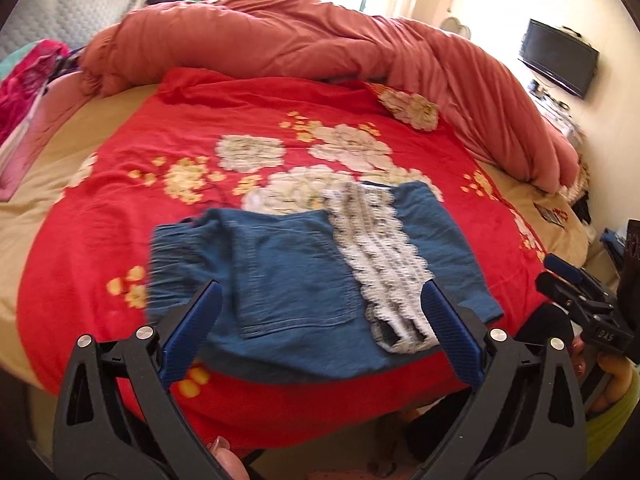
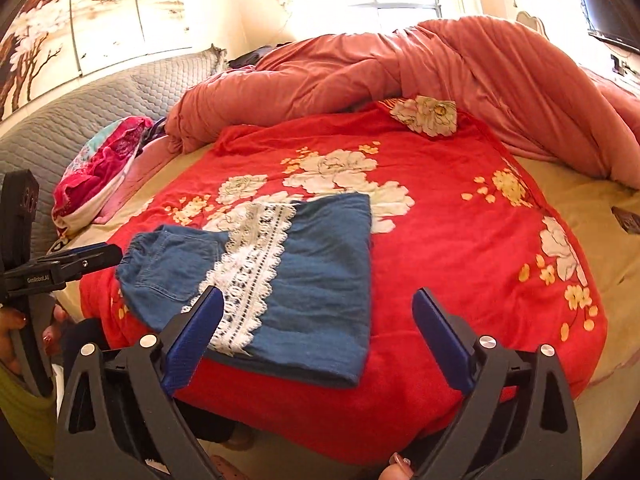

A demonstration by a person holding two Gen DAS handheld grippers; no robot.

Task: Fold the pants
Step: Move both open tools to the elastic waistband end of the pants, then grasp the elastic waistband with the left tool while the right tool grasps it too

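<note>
I see the pants point(image 1: 304, 280) lying folded on the red floral blanket point(image 1: 224, 128), near the bed's front edge. They are blue denim, doubled into a compact, roughly rectangular stack. A band of white lace trim point(image 1: 376, 256) runs diagonally across the top layer, scalloped on both sides with a dotted row down its middle. The gathered elastic waistband point(image 2: 138, 250) sits at the left end in the right wrist view, with a stitched pocket point(image 2: 176, 276) beside it. The lower right corner of the stack lies flat, its hem reaching the blanket's front edge.

My left gripper point(image 1: 320, 304) stands wide, jaws spread, nothing between the blue pads point(image 1: 192, 332); the pants lie beyond the fingertips, not touched. My right gripper point(image 2: 316, 312) is likewise spread wide and holds nothing, poised over the near edge of the denim.

Behind the blanket a salmon-pink duvet point(image 2: 460, 64) is heaped across the bed. A quilted grey headboard point(image 2: 100, 96) shows at left, a wall-mounted screen point(image 1: 560, 60) at right. The left wrist view is slightly blurred.
</note>
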